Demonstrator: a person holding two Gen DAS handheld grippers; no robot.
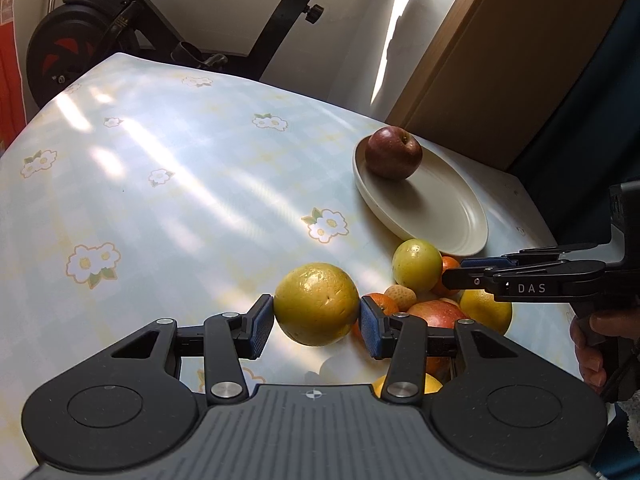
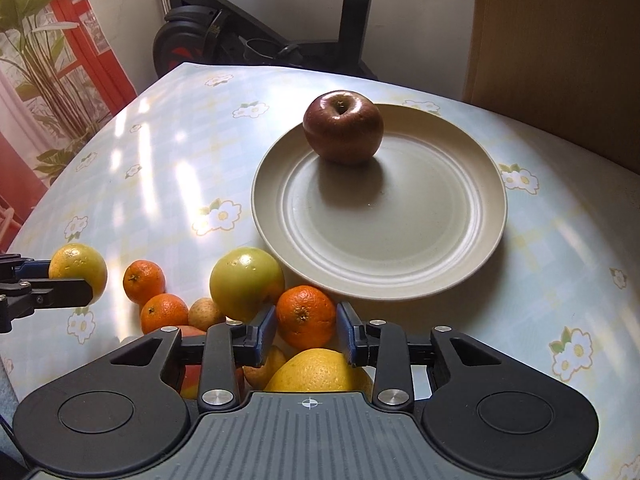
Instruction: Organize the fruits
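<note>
My left gripper (image 1: pixel 317 322) is shut on a large yellow-green citrus (image 1: pixel 317 304), held just above the table; it also shows in the right wrist view (image 2: pixel 78 272). My right gripper (image 2: pixel 307 330) is shut on a small orange mandarin (image 2: pixel 306 316) in the fruit pile. A dark red apple (image 2: pixel 341 128) sits at the far side of a beige plate (image 2: pixel 472 240). The pile holds a green apple (image 2: pixel 246 288), two more mandarins (image 2: pixel 144 280), a yellow citrus (image 2: pixel 316 372) and a red apple (image 1: pixel 438 314).
The table has a pale blue flowered cloth (image 1: pixel 160 184). An exercise bike (image 1: pixel 92 40) stands beyond the far edge. A wooden cabinet (image 2: pixel 560 52) stands at the back right. A red curtain with plants (image 2: pixel 48 60) is at the left.
</note>
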